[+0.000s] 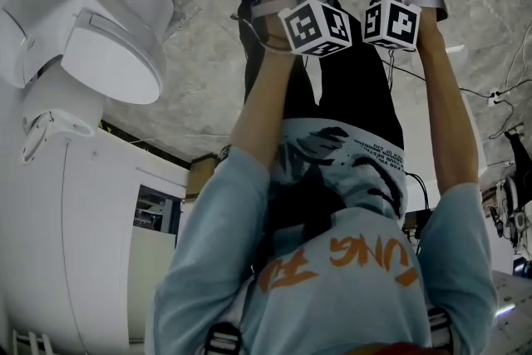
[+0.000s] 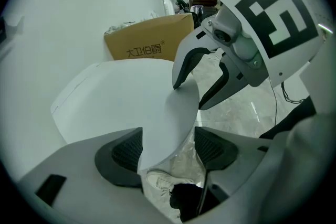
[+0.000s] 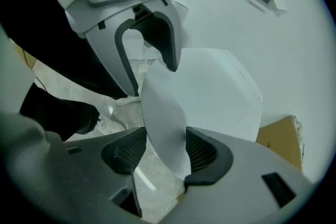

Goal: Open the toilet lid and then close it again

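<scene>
As jaws gape, left gripper (image 2: 167, 152) and right gripper (image 3: 164, 150) straddle toilet lid (image 2: 126, 97).

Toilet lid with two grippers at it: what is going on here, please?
A person holds a gripper in each hand and works on the white toilet lid. The left gripper and the right gripper straddle the lid's rim side by side. Both pairs of jaws stand apart: the rim lies between the pads, but neither pair clamps it. Whether the lid is fully down cannot be told.
</scene>
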Demonstrator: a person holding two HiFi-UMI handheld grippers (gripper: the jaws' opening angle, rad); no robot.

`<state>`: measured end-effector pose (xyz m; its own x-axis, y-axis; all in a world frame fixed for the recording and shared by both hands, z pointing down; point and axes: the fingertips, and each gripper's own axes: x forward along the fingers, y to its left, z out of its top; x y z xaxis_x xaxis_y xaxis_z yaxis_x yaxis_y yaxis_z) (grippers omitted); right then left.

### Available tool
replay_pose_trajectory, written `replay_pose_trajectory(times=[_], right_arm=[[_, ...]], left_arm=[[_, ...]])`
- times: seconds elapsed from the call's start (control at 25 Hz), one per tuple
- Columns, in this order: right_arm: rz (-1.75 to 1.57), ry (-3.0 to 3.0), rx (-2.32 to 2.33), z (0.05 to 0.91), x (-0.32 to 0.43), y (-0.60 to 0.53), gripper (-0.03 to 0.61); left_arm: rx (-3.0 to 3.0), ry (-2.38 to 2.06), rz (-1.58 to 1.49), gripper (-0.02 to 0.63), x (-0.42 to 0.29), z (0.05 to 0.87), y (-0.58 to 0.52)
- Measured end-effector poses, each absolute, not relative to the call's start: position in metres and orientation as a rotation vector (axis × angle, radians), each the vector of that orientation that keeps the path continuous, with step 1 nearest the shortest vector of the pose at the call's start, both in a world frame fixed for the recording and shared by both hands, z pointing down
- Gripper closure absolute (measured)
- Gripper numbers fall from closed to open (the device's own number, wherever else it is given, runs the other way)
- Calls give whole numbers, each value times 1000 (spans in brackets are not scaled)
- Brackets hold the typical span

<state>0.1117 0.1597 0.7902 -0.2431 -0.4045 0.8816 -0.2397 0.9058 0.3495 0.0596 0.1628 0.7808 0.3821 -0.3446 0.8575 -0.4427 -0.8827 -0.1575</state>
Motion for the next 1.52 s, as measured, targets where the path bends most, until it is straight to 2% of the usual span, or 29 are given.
replay_pose_trajectory(times=[0.2,0.52,0.8,1.52], right_arm=[[-195,-1805,451,790,111,163,369],[-144,-1810,461,772,112,163,380],[-89,-1840,539,722,113,160,400],[-12,-1910,747,599,116,137,394]], left_arm=[[2540,-734,1551,288,56,781,158],[2626,-713,1546,284,57,763,156],[2787,-597,1671,272,62,723,162],[2974,-703,1877,256,61,647,125]])
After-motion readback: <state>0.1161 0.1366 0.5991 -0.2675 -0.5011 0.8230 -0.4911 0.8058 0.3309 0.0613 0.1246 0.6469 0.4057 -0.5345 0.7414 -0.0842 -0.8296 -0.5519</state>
